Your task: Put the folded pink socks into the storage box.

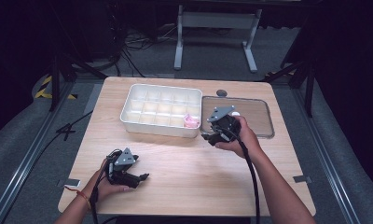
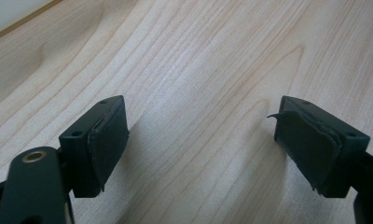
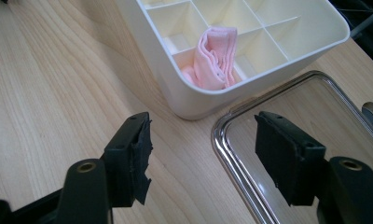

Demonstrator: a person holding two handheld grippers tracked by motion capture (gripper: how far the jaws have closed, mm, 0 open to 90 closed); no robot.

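Near-left, left gripper wide open, empty on table; right gripper wide, astride clear lid rim, nearer pink cloth in white tray near-right cell.

Both grippers black w/ grey three-cornered top plates: left gripper, right gripper. Black cables trail off each. Orange band on left wrist, arms bare.

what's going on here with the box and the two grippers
A person sits at a wooden table with a gripper in each hand. The left gripper is open over bare wood, holding nothing. The right gripper is open too, near the corner of a white divided box and over the edge of its clear lid, which lies flat beside it. A folded pink cloth sits in one corner compartment.
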